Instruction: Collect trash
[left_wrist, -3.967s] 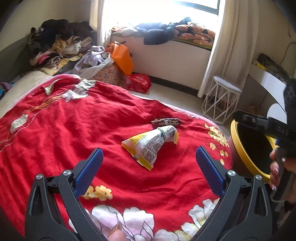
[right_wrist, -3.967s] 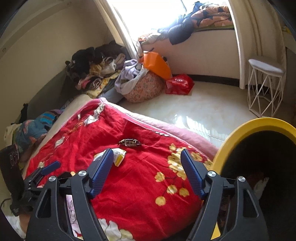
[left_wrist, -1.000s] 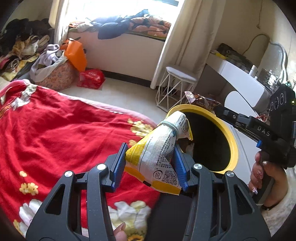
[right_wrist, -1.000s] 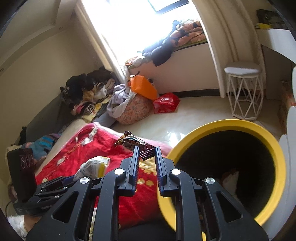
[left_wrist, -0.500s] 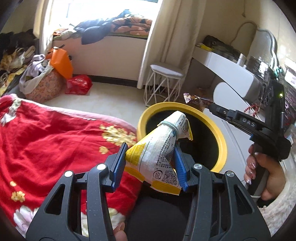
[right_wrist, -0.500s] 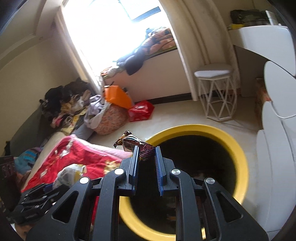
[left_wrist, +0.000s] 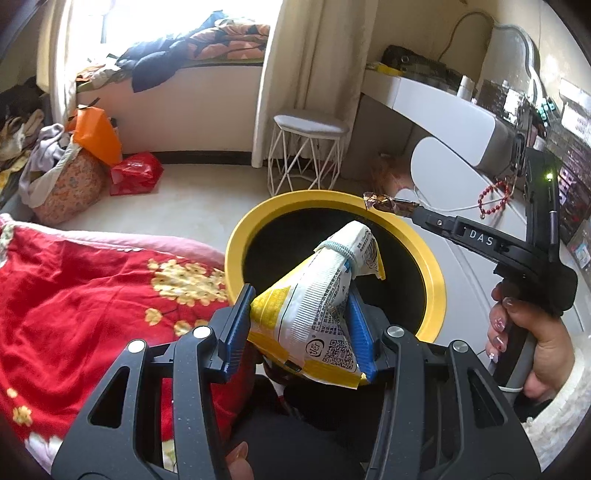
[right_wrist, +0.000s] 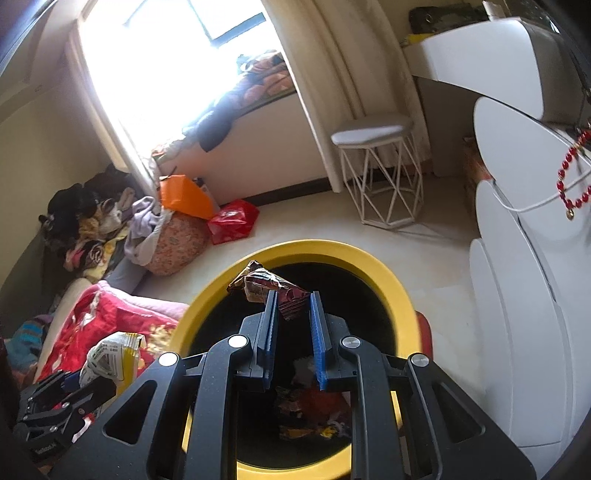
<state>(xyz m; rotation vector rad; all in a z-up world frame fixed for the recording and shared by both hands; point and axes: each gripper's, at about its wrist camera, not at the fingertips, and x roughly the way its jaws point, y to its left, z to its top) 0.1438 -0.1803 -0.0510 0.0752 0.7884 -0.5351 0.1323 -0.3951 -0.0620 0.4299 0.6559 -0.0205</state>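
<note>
A yellow and white snack bag (left_wrist: 317, 314), tied with a band near its top, is clamped in my left gripper (left_wrist: 299, 295), which is shut on it over the near rim of the yellow-rimmed black bin (left_wrist: 236, 236). From the right wrist view, my right gripper (right_wrist: 293, 297) is shut on a crumpled brown wrapper (right_wrist: 266, 282) above the bin's (right_wrist: 399, 291) opening. Earlier trash (right_wrist: 314, 406) lies at the bin's bottom. The left wrist view shows the right gripper (left_wrist: 413, 212) reaching over the far rim with the brown wrapper (left_wrist: 384, 203), a person's hand (left_wrist: 532, 332) on its grip.
The bed with the red flowered bedspread (left_wrist: 74, 314) lies left of the bin. A white wire stool (left_wrist: 310, 125) stands behind the bin, and a white dresser (right_wrist: 517, 295) on the right. An orange bag (left_wrist: 96, 136) and a red bag (left_wrist: 136, 171) lie by the window wall.
Both grippers have swung from the bed's edge towards the bin, which now sits under their tips. Each still holds its piece of trash.
</note>
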